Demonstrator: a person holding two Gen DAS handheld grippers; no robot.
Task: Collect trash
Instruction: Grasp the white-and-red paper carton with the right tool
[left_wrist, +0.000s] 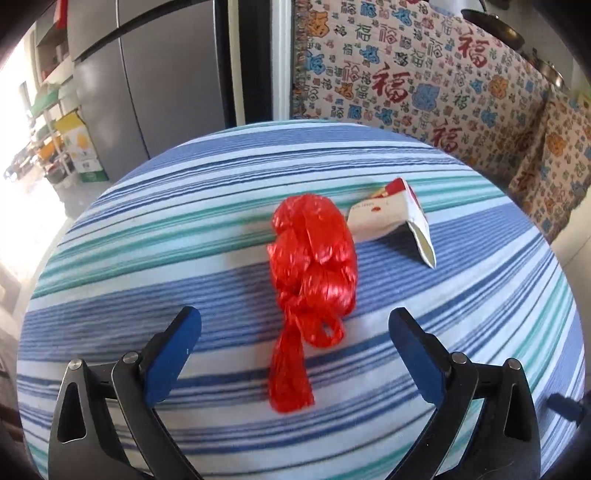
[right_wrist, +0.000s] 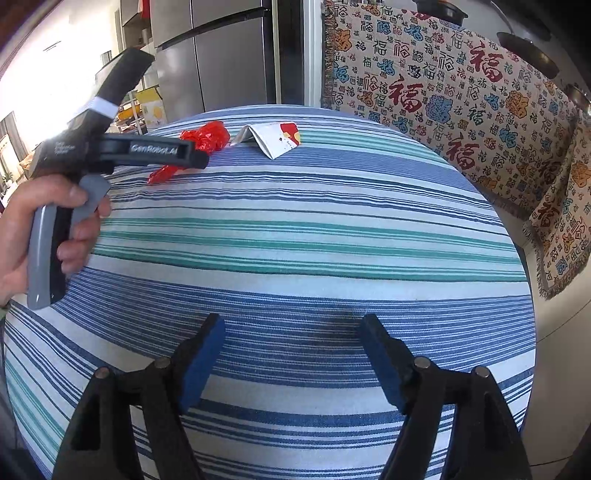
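Round table with a blue, teal and white striped cloth (left_wrist: 147, 229); two bits of trash on it. The red bag (left_wrist: 312, 258) is knotted into a lump, its tail trailing toward the camera in the left wrist view; the left gripper (left_wrist: 295, 325) hangs right over it with jaws spread wide, blue pads either side of the tail end, not touching it as far as I can see. Just beside the bag, on its far right, lies a folded white and red carton (left_wrist: 395, 225), bent into a tent shape; whether the two touch I can't tell.

Right gripper (right_wrist: 293, 332) is near the table's close edge, jaws well apart, nothing but cloth between them; bag and carton are well away from it at the far side. A hand (right_wrist: 48, 229) holds the left gripper's grey handle. Fridge (left_wrist: 147, 74) and a patterned throw (left_wrist: 424, 74) behind.
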